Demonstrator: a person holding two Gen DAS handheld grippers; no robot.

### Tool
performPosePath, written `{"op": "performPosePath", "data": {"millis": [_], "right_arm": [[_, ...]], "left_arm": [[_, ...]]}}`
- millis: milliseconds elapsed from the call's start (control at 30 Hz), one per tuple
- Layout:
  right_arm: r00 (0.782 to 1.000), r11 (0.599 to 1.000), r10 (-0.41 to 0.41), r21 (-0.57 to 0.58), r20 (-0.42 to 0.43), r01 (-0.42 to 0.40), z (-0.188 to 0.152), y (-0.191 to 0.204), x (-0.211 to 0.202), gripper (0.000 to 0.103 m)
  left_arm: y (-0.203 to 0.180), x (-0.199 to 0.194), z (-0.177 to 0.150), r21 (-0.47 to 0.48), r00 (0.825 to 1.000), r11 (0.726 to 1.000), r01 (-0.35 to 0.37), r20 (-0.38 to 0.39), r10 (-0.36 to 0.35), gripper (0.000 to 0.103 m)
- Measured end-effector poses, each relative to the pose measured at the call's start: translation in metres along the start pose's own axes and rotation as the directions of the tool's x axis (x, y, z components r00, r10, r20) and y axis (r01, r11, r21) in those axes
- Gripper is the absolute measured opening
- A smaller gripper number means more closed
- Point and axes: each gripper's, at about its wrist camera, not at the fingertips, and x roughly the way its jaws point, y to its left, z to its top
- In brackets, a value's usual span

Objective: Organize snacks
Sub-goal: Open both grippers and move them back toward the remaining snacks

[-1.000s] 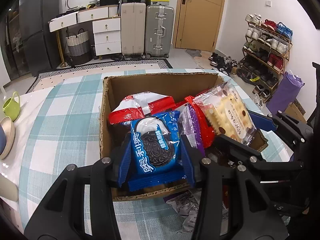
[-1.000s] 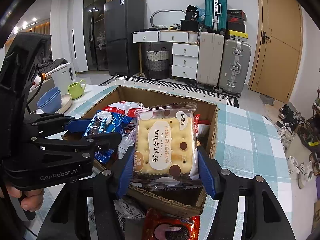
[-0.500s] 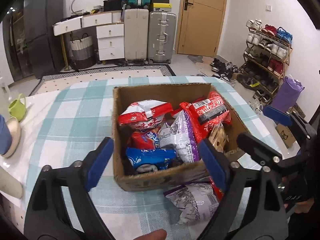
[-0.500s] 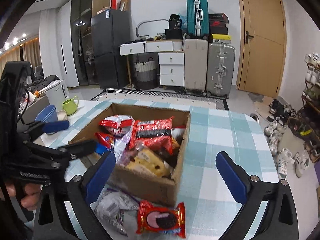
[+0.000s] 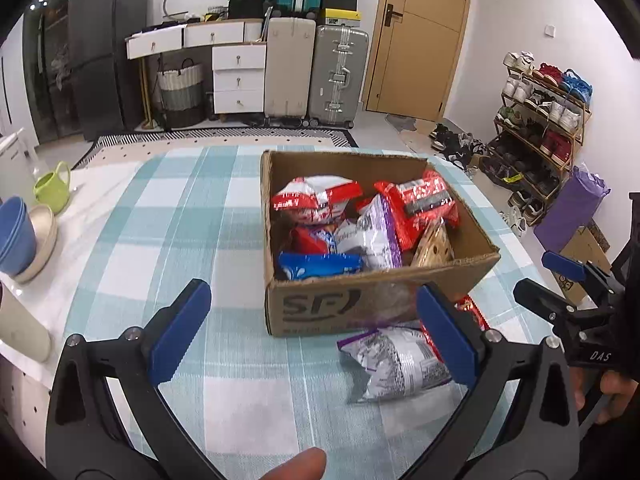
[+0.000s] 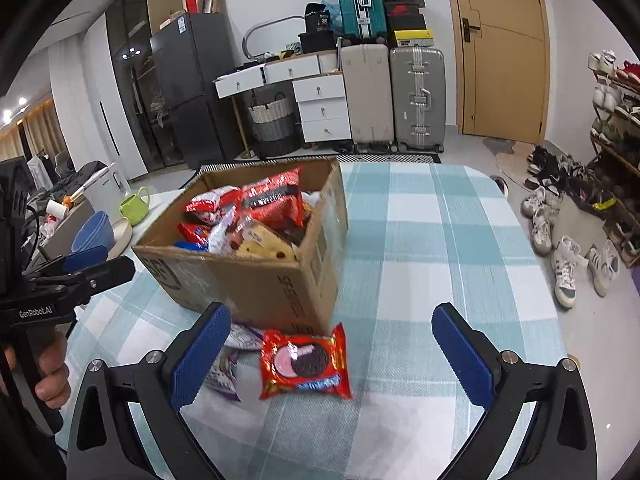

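Cardboard is the landmark: the cardboard box (image 5: 376,240) on the checked tablecloth (image 5: 168,240) now holds both packets that the grippers carried a second ago. The blue cookie packet (image 5: 320,266) lies against its near wall, and the pale cracker packet (image 6: 266,246) leans just behind the same wall, near the box's right corner. Both pairs of jaws have just been opening, and nothing is between them now. The left gripper (image 5: 316,334) and the right gripper (image 6: 332,354) have pulled back from the box, spread wide and empty.

So two more snacks are stored, I think. Two are left outside, in front of the box: the red cookie packet (image 6: 304,362) lies flat on the cloth between the right gripper's fingers, not touched, and the purple-and-silver bag (image 5: 396,360) lies touching it, just inside the left gripper's right finger.
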Motion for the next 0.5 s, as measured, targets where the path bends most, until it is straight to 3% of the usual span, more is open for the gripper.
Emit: {"op": "performPosePath", "data": {"millis": [500], "right_arm": [[0.994,0.999,0.013,0.041,-0.111,-0.008,-0.04,-0.008,0.021,0.102]], "left_arm": [[0.012,0.008,-0.043,-0.092,0.995,0.996,0.002,-0.103,-0.011,0.102]]}}
